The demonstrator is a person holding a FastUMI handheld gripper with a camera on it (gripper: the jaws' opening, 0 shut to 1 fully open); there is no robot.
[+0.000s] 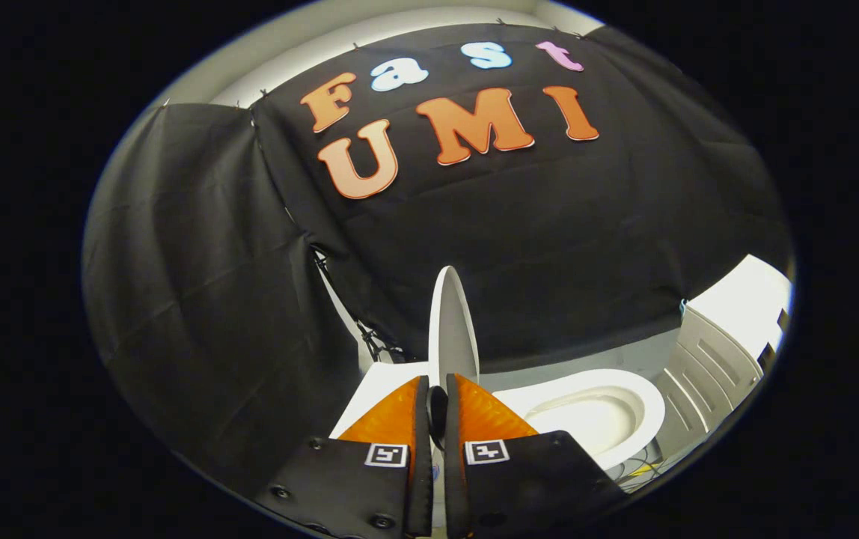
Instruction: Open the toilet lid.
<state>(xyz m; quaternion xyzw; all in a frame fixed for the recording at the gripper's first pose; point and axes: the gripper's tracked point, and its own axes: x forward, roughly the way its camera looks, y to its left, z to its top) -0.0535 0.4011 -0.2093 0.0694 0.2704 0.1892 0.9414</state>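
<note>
- In a booth walled with black cloth (197,284), a toilet is seen from a camera riding on a hand-held gripper, looking forward along its two fingers.
- To the left, the cloth is hung in folds and is clipped along a pale frame; a seam is seen where two panels meet, running down toward the toilet.
- Left of the fingers, a flat white surface of the toilet, probably the tank top (378,389), is partly shown.
- At the centre, the gripper (437,408) is seen from behind: two orange ribbed fingers (392,415) on black mounts, each mount marked with a small square black-and-white tag.
- The fingers are drawn close together, with only a narrow gap left between them, and the thin edge of the lid is pinched in that gap, one finger on each face.
- The lid (450,322) is white and is seen edge-on, raised upright; it rises from between the fingertips and stands well above them against the cloth.
- To the right of the lid, the seat and bowl (601,412) lie uncovered, a white oval ring around a cream hollow.
- Below the bowl's rim, some thin cables are glimpsed on the floor, too small to be told apart.
- At the far right, a white cabinet (721,352) with panelled sides is set near the bowl.
</note>
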